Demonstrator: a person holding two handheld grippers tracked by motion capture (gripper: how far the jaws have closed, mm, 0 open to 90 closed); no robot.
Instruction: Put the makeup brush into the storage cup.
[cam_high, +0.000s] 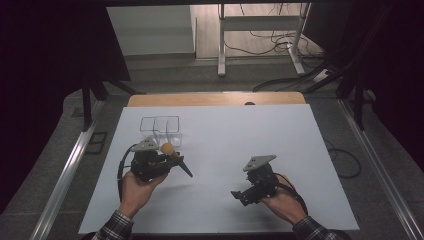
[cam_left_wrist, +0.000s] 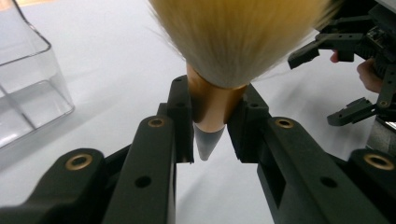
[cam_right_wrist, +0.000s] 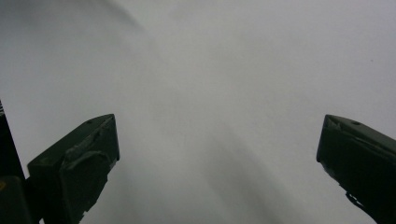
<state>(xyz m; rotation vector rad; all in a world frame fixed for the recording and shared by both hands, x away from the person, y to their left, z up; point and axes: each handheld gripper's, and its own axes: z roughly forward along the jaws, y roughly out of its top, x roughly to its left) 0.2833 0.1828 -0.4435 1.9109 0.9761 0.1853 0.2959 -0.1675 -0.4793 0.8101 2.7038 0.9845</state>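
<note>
Nearest, at the bottom of the high view, two hands in plaid sleeves are holding black grippers over the white table sheet (cam_high: 225, 200). At lower right, the right gripper (cam_high: 239, 195) is hovering with its jaws spread wide and nothing between them. Left of centre, the left gripper (cam_high: 172, 161) is clamping a soft brush with tan bristles and a copper-coloured ferrule (cam_left_wrist: 212, 109), pinched around that ferrule. Farther up, a clear plastic two-compartment box (cam_high: 160, 129) is sitting just beyond the brush.
</note>
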